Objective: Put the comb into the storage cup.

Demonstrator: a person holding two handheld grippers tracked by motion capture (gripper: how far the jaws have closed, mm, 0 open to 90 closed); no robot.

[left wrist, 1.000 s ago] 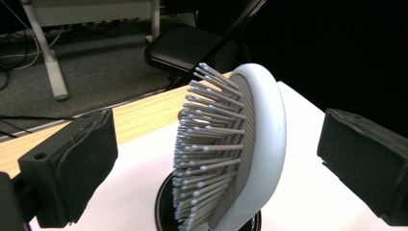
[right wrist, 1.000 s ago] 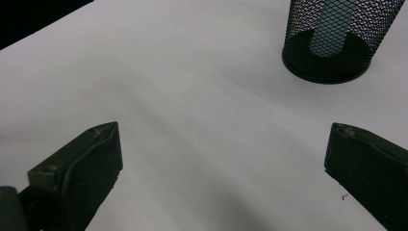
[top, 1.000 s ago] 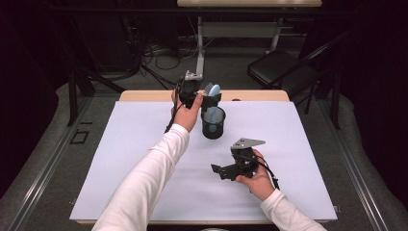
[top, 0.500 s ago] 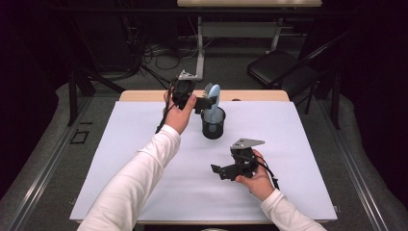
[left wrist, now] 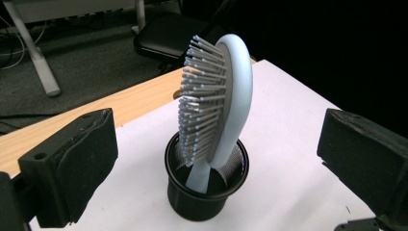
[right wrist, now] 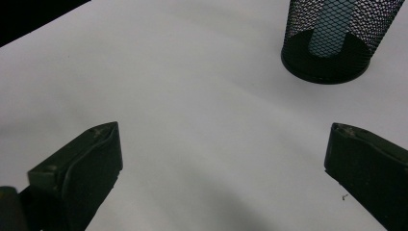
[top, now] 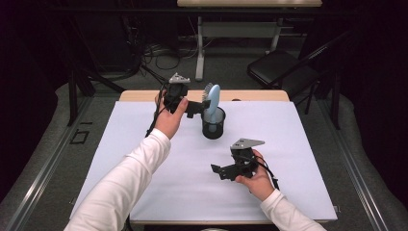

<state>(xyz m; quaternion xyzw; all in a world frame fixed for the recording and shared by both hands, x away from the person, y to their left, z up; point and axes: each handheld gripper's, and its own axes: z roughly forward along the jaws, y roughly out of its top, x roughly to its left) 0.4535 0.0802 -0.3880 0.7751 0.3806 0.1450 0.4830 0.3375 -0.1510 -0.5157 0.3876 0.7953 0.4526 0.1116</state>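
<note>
A pale blue hairbrush stands handle-down in a black mesh cup at the back middle of the white table cover. My left gripper is held above the table just left of the brush head, open, its jaws apart from the brush. In the left gripper view the hairbrush leans bristles-left in the cup between and beyond the wide jaws of my left gripper. My right gripper sits low near the front, open and holding nothing. Ahead of my right gripper is the cup.
The wooden table edge shows behind the white cover. Past the table are a black folding chair, a desk's legs and cables on the floor.
My left gripper has drawn back to the left, away from the brush head. The brush stays in the cup. The right gripper has not moved.
</note>
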